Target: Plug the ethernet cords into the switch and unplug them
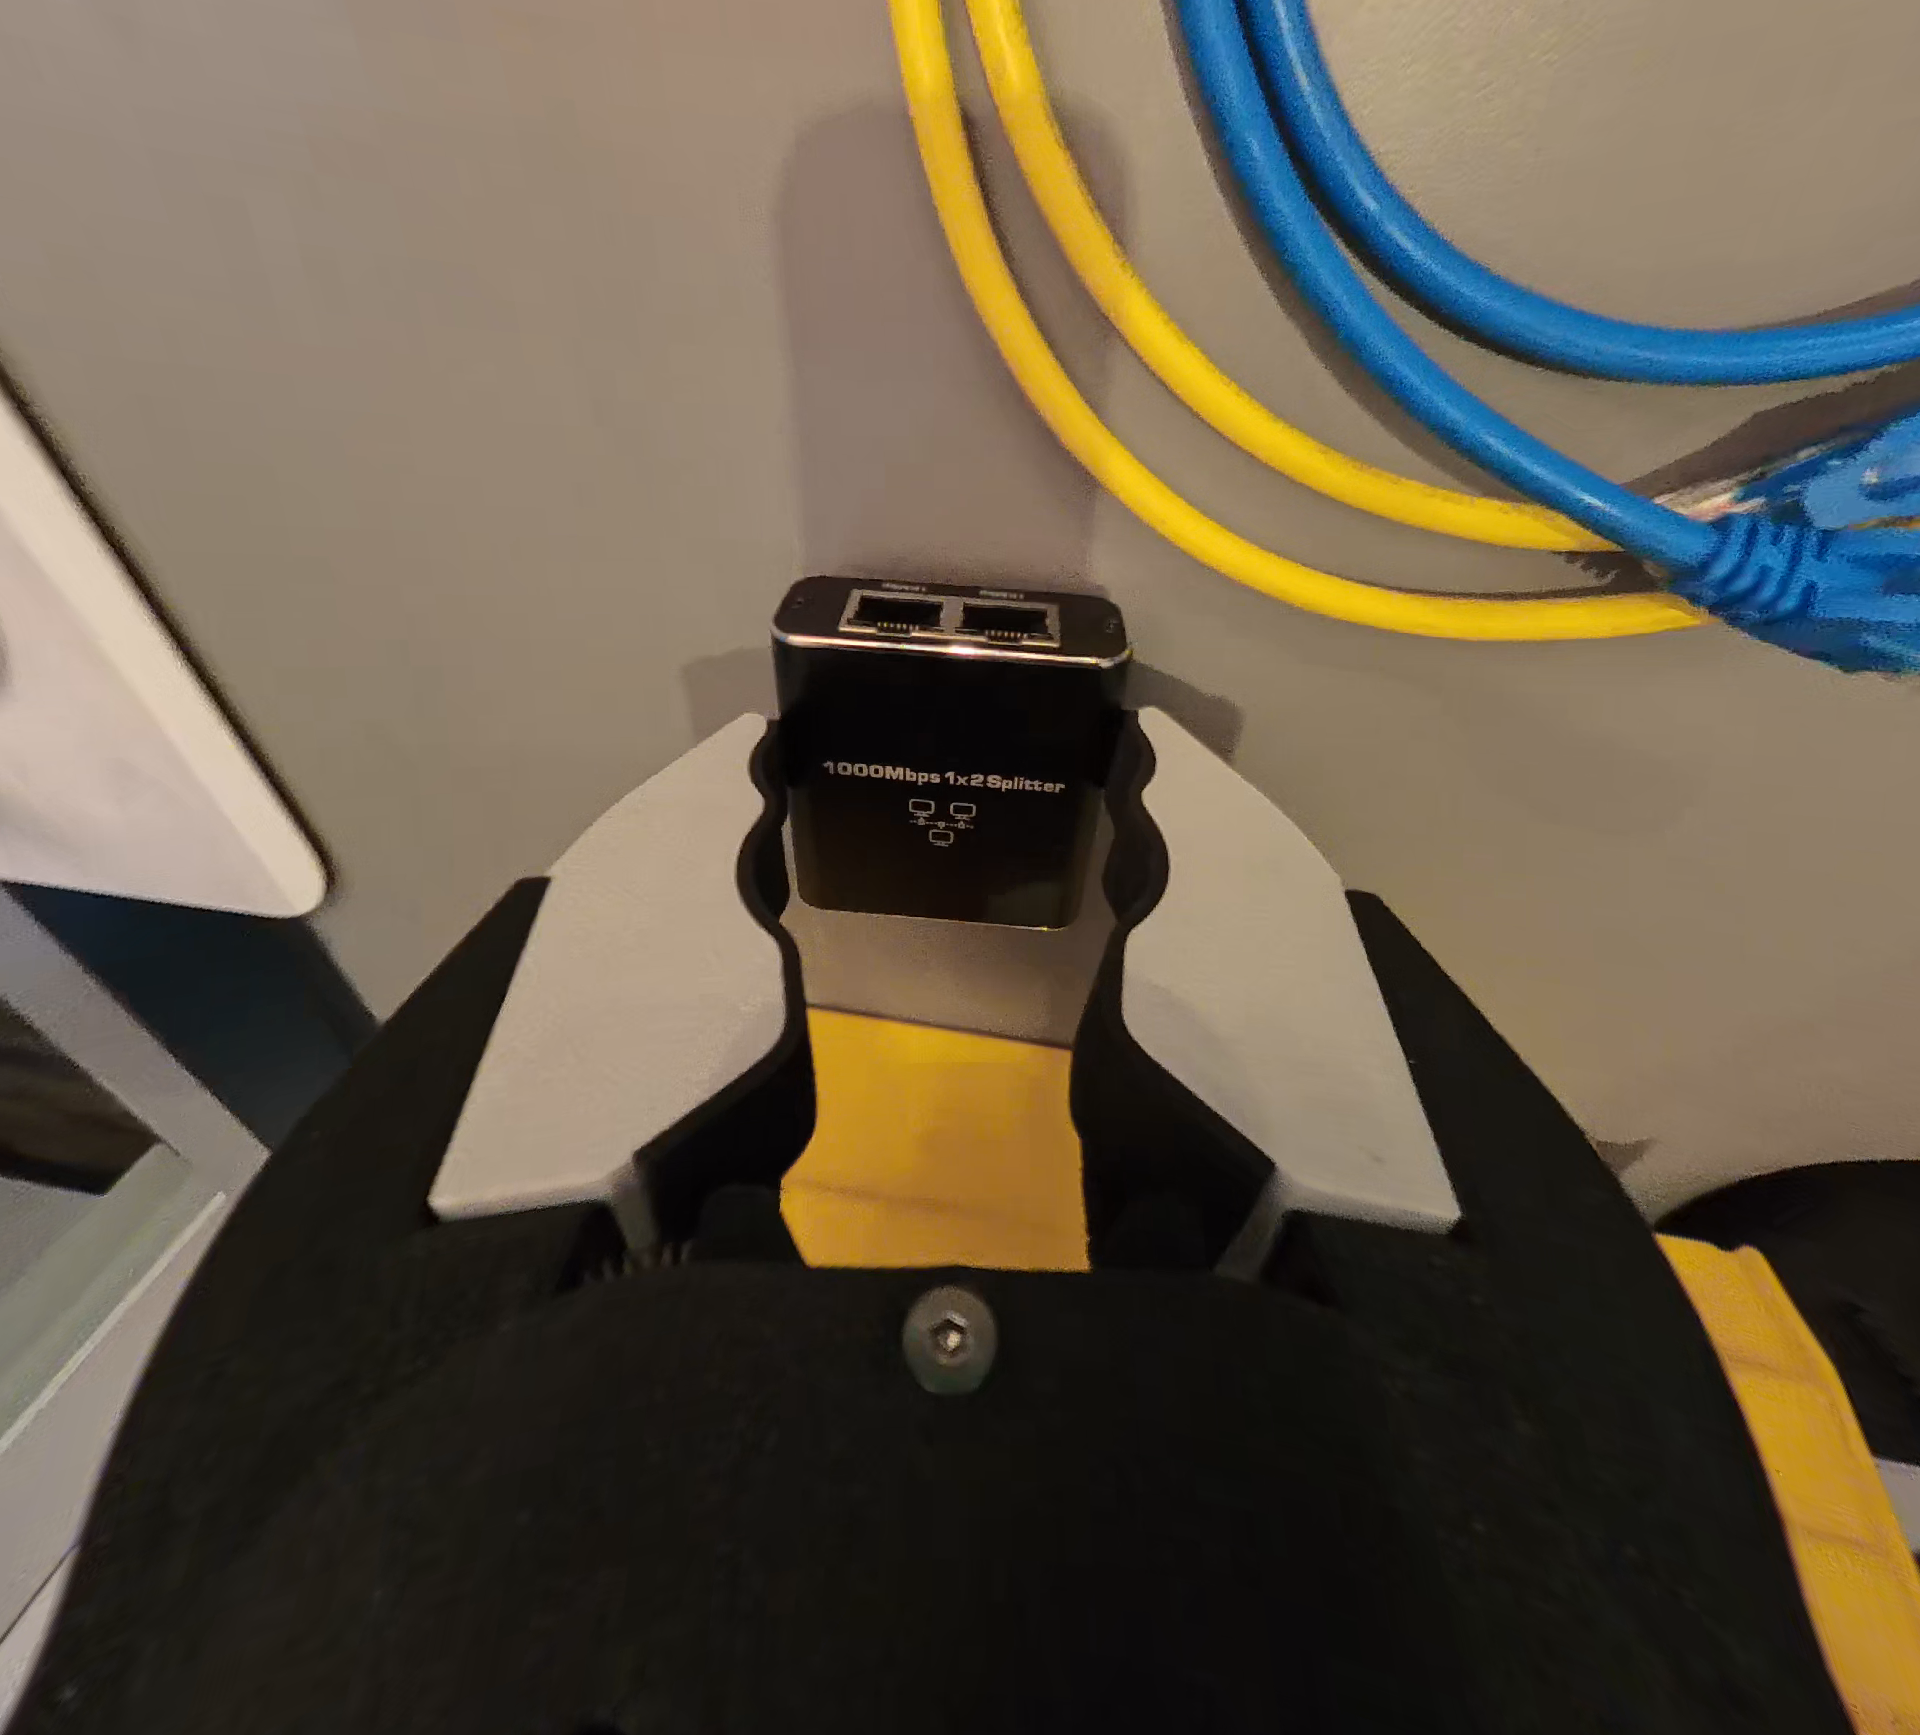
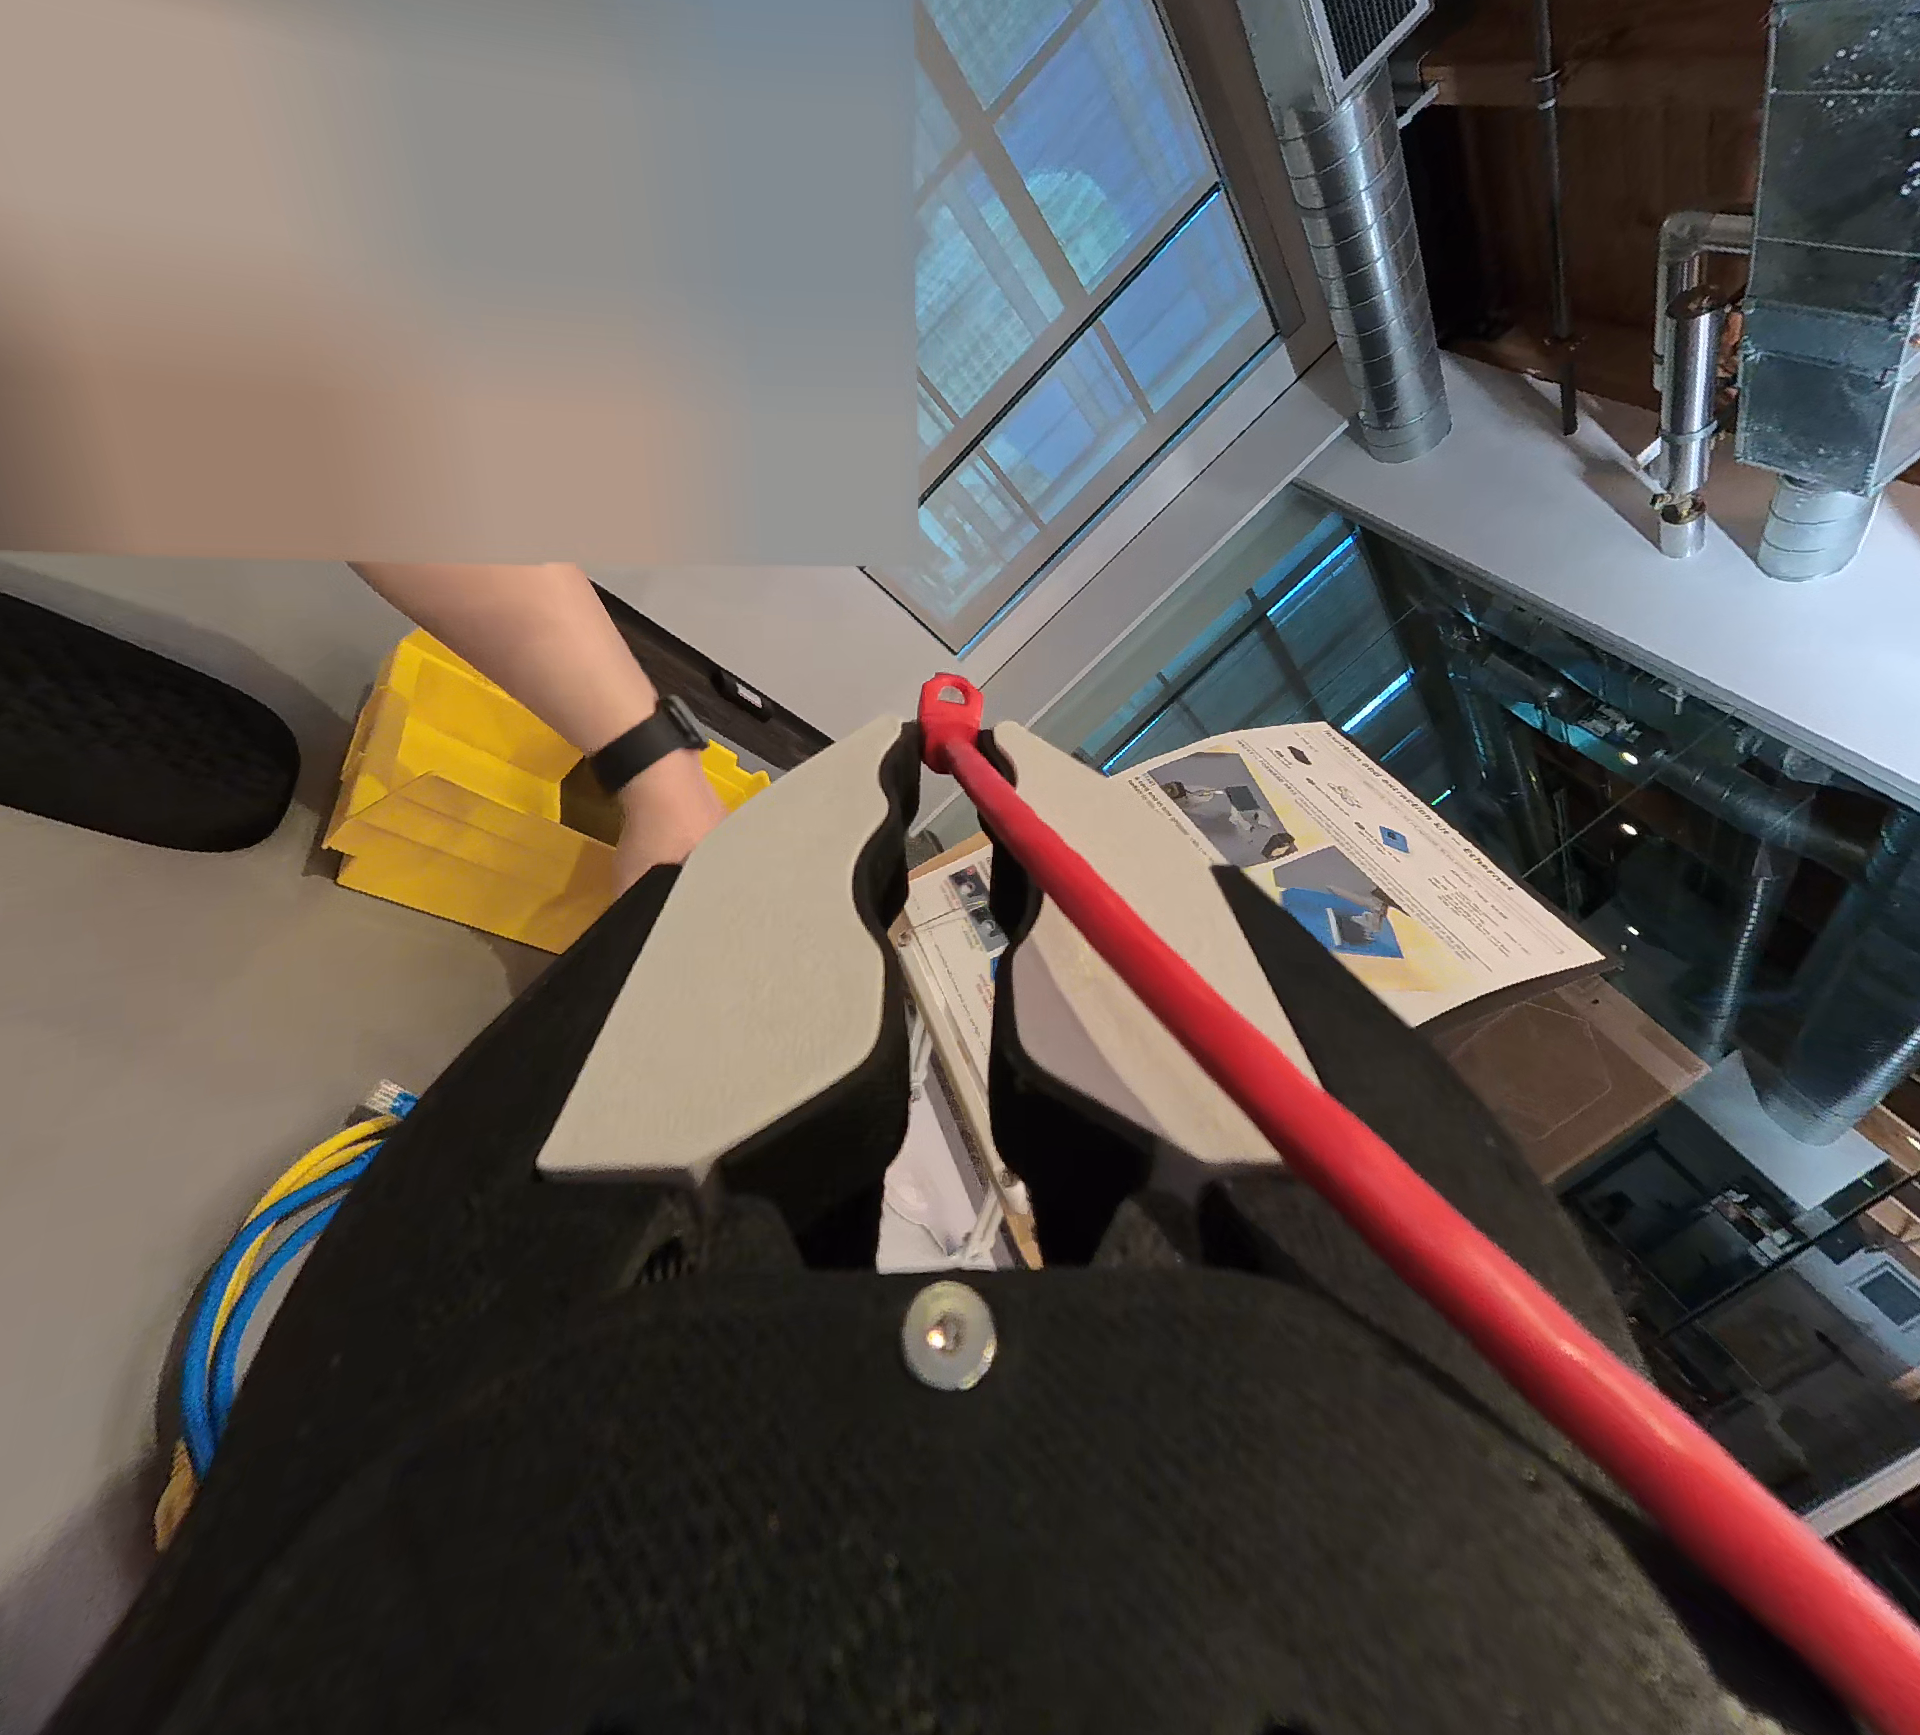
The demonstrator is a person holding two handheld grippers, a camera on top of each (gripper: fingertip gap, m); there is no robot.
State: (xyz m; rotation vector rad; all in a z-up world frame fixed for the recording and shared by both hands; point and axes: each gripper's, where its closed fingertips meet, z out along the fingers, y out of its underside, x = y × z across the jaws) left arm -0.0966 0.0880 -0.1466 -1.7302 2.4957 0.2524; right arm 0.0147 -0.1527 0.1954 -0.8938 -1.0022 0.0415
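We see the left gripper (image 1: 943, 786) at the centre of its frame clenched on the black switch (image 1: 943, 750), pads pressed to its sides, two empty ports facing away. Yellow cords (image 1: 1049, 335) and blue cords (image 1: 1351, 210) loop at upper right on the grey table (image 1: 416, 231). The right gripper (image 2: 951, 750) pinches a red cord (image 2: 1247, 1093) just behind its plug.

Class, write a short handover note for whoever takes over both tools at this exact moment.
Left tool: shut on the black switch, both ports empty and facing away.
Right tool: shut on the red cord just behind its plug, raised off the table.
Yellow cord and blue cord lie loose on the table.
Done: nothing plugged in yet.
Left: plug each cord in, then unplug.
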